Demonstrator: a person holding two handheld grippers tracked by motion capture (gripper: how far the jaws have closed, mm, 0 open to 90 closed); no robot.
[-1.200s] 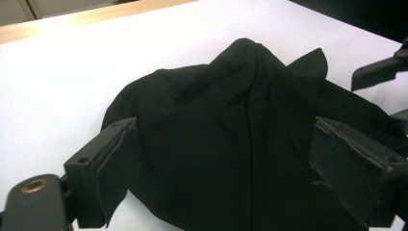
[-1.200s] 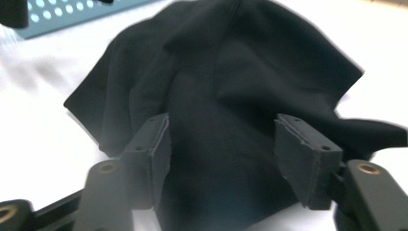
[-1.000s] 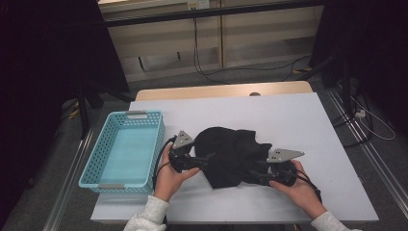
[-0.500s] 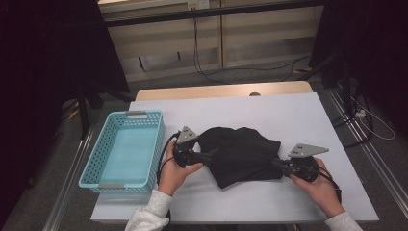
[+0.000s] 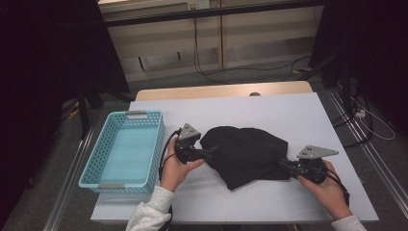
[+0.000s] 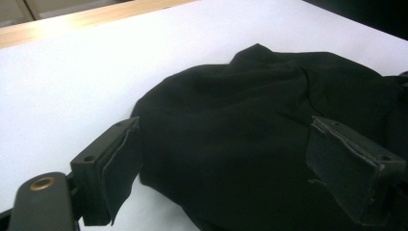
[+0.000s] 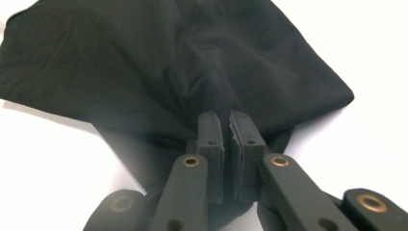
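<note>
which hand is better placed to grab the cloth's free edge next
Left, probably. The left hand-held gripper stands open at the near-left edge of the black cloth, which lies between its jaws, so it need only close. The right hand-held gripper is already shut on the cloth's right corner.

basket (image 5: 126, 150): turquoise, table's left | table (image 5: 269, 110): white top
</note>
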